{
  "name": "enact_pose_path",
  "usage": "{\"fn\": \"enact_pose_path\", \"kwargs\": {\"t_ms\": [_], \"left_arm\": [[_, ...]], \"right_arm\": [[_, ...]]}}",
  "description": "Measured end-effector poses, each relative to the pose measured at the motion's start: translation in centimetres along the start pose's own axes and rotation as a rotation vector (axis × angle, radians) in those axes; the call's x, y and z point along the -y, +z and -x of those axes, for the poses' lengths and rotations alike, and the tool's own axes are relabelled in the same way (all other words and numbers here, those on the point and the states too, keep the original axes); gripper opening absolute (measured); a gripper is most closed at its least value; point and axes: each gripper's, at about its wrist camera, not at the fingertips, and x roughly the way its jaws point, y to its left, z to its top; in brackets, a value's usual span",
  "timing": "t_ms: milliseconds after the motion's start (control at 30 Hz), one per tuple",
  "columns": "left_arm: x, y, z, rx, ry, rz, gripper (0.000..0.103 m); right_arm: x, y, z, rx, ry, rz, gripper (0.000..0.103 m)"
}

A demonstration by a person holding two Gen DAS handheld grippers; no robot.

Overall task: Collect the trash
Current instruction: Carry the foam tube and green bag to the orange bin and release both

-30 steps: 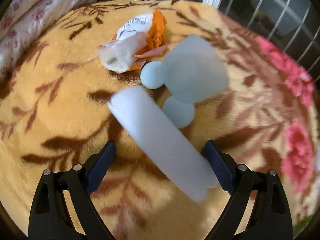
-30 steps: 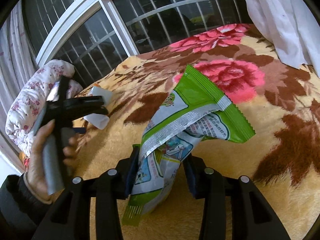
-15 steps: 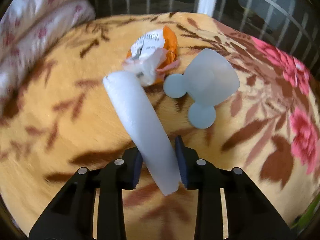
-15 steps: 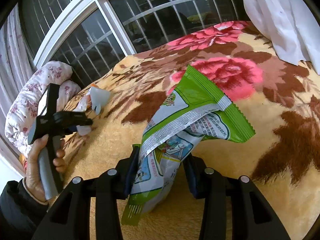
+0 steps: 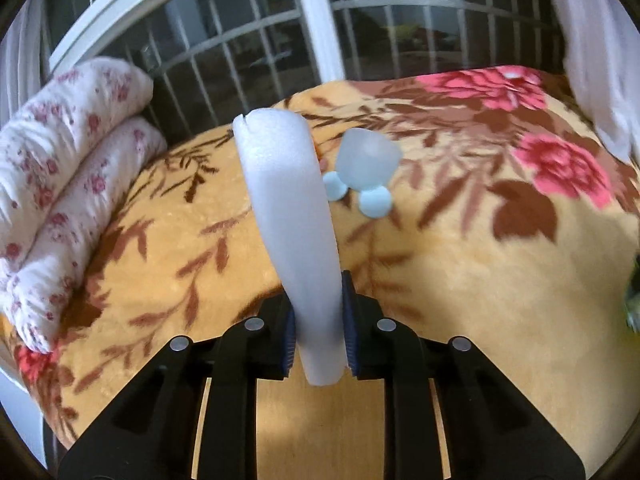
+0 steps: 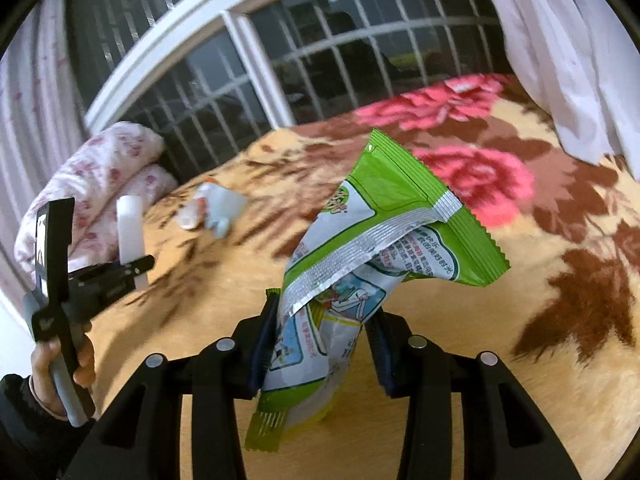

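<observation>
My left gripper is shut on a long white foam strip and holds it upright above the blanket. In the right wrist view the same strip stands up from the left gripper at the far left. My right gripper is shut on a green and white snack wrapper, held above the bed. A pale blue plastic piece with two round discs lies on the blanket beyond the strip. A crumpled orange and white wrapper lies beside it.
The bed carries a yellow blanket with brown leaves and pink flowers. A folded white quilt with red flowers lies at the left edge. A barred window stands behind the bed. A white curtain hangs at the right.
My left gripper closed on the foam strip and lifted it up and back from the blanket. The crumpled wrapper is now hidden behind the strip. My right gripper kept its wrapper and tilted up slightly.
</observation>
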Motion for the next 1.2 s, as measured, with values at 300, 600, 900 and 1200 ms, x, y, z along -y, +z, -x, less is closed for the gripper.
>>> {"fn": "enact_pose_path", "kwargs": {"t_ms": [300, 600, 900, 1200], "left_arm": [[-0.9, -5.0, 6.1, 0.030, -0.126, 0.001, 0.019], [0.3, -11.7, 14.7, 0.079, -0.278, -0.109, 0.019], [1.4, -20.5, 14.8, -0.133, -0.354, -0.213, 0.019], [4.0, -26.2, 6.5, -0.549, -0.427, -0.258, 0.019]], "right_arm": [[-4.6, -3.2, 6.0, 0.002, 0.098, 0.029, 0.041], [-9.8, -8.8, 12.7, -0.130, 0.194, 0.241, 0.041], [-11.6, -17.8, 11.4, -0.447, 0.171, 0.449, 0.041], [-10.7, -23.7, 3.1, -0.756, 0.093, 0.559, 0.041]]}}
